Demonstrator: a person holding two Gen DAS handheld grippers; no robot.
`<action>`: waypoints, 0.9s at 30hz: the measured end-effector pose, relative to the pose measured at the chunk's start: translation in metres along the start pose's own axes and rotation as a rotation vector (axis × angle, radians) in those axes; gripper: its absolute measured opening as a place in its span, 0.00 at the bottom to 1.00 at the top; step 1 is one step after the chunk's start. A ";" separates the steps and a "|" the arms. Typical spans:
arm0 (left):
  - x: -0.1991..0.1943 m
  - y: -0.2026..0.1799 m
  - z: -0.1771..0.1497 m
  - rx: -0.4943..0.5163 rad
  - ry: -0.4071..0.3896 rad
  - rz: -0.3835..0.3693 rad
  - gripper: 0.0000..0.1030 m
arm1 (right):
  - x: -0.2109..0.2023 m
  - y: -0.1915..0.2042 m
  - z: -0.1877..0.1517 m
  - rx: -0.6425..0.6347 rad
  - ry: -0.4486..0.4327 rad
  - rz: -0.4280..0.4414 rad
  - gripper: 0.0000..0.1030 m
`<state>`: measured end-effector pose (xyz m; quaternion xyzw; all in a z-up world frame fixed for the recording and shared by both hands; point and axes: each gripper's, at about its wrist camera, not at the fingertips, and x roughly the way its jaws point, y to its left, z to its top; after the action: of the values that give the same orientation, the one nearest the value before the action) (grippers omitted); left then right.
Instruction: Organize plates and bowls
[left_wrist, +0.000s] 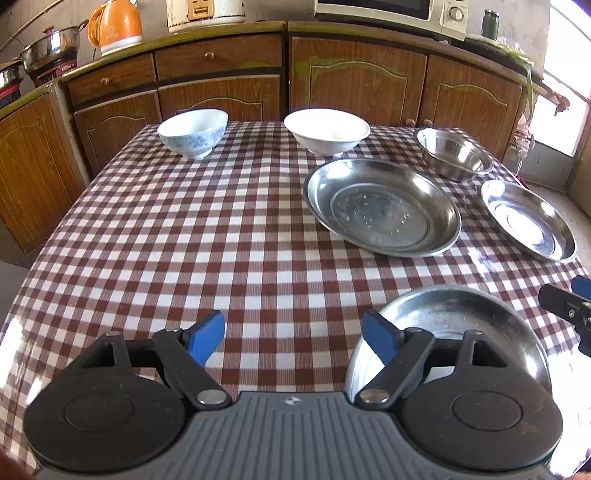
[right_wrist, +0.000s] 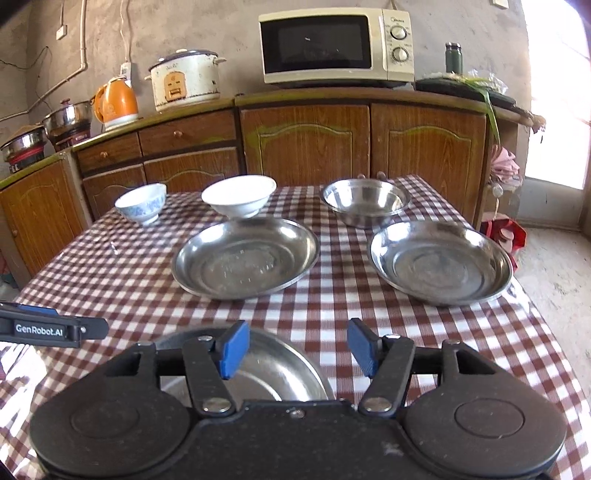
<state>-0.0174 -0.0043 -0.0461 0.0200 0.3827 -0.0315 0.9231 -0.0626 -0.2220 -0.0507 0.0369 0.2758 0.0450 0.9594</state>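
3 steel plates (right_wrist: 245, 256), 2 white bowls (right_wrist: 239, 199), 1 steel bowl (right_wrist: 365, 201)

Right gripper body hides the near steel plate (right_wrist: 266, 369) partly

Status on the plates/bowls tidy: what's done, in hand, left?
Done: nothing stacked; the near steel plate lies alone at the table's near edge. In hand: nothing; left gripper and right gripper are open. Left: two steel plates, steel bowl, white bowl, blue-patterned bowl, all separate.
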 end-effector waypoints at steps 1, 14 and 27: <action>0.000 0.000 0.002 -0.003 -0.003 0.001 0.82 | 0.000 0.000 0.003 -0.005 -0.005 0.002 0.71; 0.001 0.001 0.022 -0.023 -0.021 0.016 0.86 | 0.007 0.002 0.032 -0.034 -0.051 0.014 0.73; 0.007 0.005 0.038 -0.046 -0.027 0.027 0.88 | 0.017 0.005 0.050 -0.032 -0.062 0.024 0.76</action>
<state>0.0147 -0.0017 -0.0237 0.0033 0.3705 -0.0106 0.9288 -0.0219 -0.2175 -0.0175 0.0262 0.2450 0.0599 0.9673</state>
